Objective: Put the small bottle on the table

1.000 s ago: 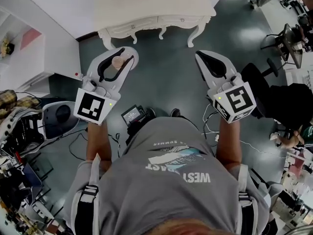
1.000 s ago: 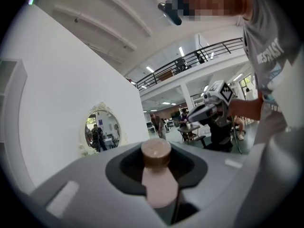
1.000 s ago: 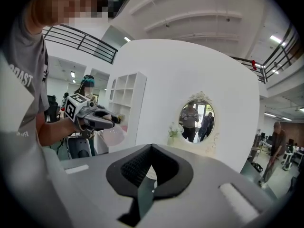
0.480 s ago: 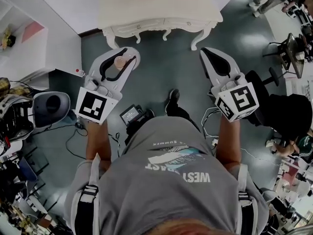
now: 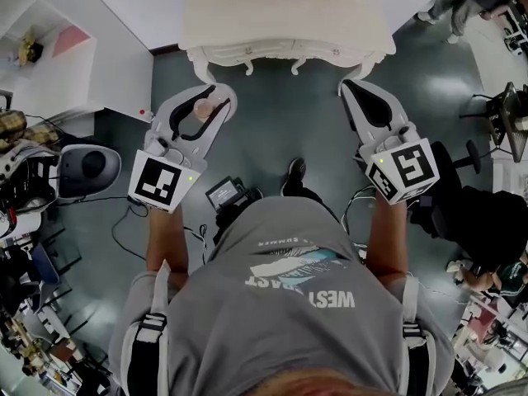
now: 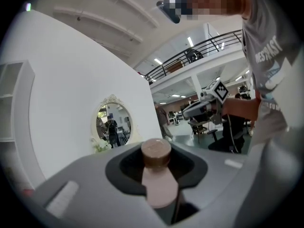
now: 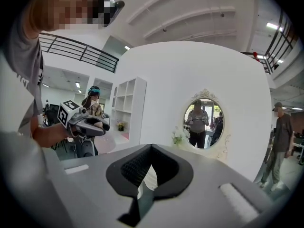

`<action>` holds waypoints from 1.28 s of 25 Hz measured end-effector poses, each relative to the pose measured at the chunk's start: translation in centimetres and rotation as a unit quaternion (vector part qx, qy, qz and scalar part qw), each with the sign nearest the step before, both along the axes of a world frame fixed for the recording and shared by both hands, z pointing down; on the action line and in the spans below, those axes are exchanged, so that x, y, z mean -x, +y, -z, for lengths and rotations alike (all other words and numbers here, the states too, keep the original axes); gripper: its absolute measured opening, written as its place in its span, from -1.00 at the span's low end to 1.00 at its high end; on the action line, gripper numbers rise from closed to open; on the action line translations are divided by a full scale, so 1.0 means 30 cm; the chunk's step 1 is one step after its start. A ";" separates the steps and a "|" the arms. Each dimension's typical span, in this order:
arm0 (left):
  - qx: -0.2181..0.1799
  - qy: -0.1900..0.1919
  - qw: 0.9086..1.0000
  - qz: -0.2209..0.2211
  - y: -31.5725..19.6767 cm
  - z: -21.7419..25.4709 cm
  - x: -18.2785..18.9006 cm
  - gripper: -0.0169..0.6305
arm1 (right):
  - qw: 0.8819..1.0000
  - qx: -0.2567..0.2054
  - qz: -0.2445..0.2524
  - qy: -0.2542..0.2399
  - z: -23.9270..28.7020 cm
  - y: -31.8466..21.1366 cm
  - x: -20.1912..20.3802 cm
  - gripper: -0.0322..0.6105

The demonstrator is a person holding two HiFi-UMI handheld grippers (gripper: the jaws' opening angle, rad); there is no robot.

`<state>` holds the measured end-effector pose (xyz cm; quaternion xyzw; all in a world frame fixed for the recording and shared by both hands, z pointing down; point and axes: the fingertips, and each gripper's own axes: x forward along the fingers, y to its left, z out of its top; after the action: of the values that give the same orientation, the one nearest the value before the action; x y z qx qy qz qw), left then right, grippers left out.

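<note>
A small pink bottle [image 5: 200, 106] with a brown cap [image 6: 156, 150] sits between the jaws of my left gripper [image 5: 206, 97], which is shut on the bottle's body [image 6: 160, 186]. The gripper hangs in the air above the dark floor, a short way in front of the white ornate table [image 5: 289, 15]. In the head view, my right gripper [image 5: 356, 89] hovers level with it on the right, near the table's right front leg. Its jaws are shut with nothing between them [image 7: 151, 148].
A white shelf unit [image 5: 49, 64] stands at the left, with a grey rounded seat [image 5: 82, 167] and cables beside it. A black chair [image 5: 466, 192] is at the right. An oval mirror [image 7: 204, 122] hangs on the white wall behind the table. My foot [image 5: 293, 172] shows below.
The table has slid lower and larger in the head view as I step toward it. Both grippers keep their pose, and the bottle stays in the left one.
</note>
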<state>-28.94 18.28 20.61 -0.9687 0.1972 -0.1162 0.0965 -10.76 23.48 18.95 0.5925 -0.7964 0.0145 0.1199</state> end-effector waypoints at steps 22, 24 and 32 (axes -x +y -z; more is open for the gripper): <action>-0.003 -0.044 0.996 0.082 -0.147 -0.004 -0.477 -0.60 | 0.996 0.003 0.074 -0.047 -0.074 -0.235 -0.517 -0.89; -0.006 -0.046 0.995 0.084 -0.152 -0.004 -0.522 -0.60 | 0.996 0.001 0.076 -0.050 -0.079 -0.241 -0.561 -0.89; -0.008 -0.053 0.997 0.063 -0.151 0.005 -0.697 -0.60 | 0.996 -0.004 0.058 -0.064 -0.097 -0.219 -0.727 -0.89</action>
<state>-8.03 13.74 20.47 -0.9460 0.2530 -0.1716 0.1076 11.05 16.92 21.86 0.5439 -0.8354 0.0426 0.0672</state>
